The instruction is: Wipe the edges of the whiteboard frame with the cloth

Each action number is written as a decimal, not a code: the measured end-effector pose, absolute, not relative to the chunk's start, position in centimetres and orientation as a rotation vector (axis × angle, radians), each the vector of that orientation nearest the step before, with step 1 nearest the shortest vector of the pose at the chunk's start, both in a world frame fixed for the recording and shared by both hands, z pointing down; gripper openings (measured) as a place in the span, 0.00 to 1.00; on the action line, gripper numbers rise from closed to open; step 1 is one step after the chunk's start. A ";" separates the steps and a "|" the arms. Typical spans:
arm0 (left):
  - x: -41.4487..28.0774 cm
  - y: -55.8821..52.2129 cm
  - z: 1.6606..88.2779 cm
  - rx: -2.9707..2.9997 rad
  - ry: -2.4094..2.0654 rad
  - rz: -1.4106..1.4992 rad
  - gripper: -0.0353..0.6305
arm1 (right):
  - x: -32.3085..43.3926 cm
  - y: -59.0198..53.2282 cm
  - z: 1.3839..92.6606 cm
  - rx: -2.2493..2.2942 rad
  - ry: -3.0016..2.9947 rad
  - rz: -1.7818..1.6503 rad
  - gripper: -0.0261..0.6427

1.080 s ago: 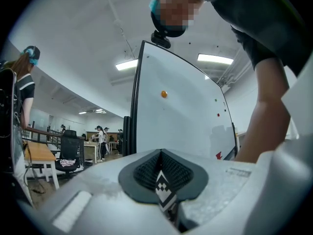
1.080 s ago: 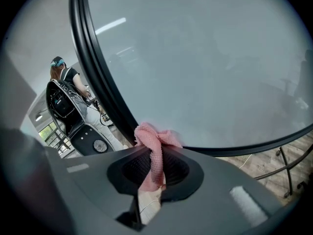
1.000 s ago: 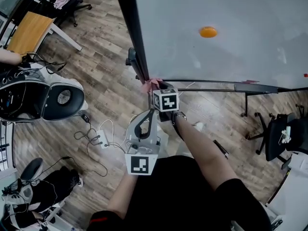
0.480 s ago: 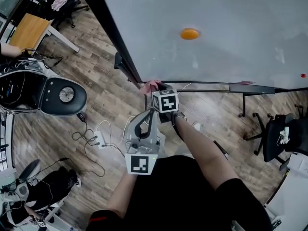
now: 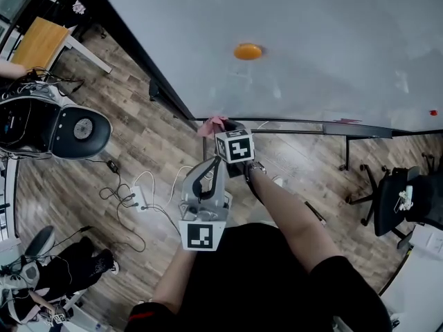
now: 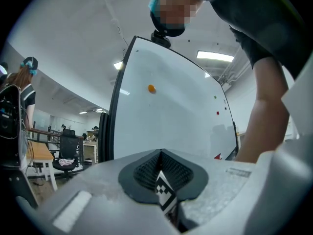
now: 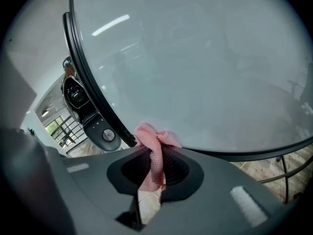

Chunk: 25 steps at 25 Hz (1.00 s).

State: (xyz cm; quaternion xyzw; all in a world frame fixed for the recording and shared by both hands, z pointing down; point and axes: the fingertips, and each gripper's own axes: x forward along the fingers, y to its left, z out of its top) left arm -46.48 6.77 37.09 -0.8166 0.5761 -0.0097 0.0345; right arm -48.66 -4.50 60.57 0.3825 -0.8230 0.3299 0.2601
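Our right gripper (image 7: 154, 166) pinches the cloth (image 7: 155, 143) at the frame (image 5: 291, 121)'s lower left corner, its bottom edge running rightward; our left gripper (image 5: 213, 163), closed and empty, sits farther back.

The person wears a black top (image 5: 256, 275) with short sleeves (image 5: 346, 286). The left gripper (image 5: 216, 163) and right gripper (image 5: 226, 126) are grey, each with a white cube (image 5: 201, 235) marked with black squares.

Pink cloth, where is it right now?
The pink cloth is clamped in the tongs of the right gripper, at the lower left corner of the whiteboard frame, near the middle of the head view.
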 end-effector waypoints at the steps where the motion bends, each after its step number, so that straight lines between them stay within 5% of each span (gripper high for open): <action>1: -46.3 6.7 37.2 -2.513 1.776 -0.031 0.05 | -48.5 -4.6 60.6 1.035 -2.229 0.892 0.12; 25: -41.1 6.8 37.2 -2.489 1.796 -0.055 0.05 | -43.6 -4.4 60.2 1.000 -2.253 0.904 0.12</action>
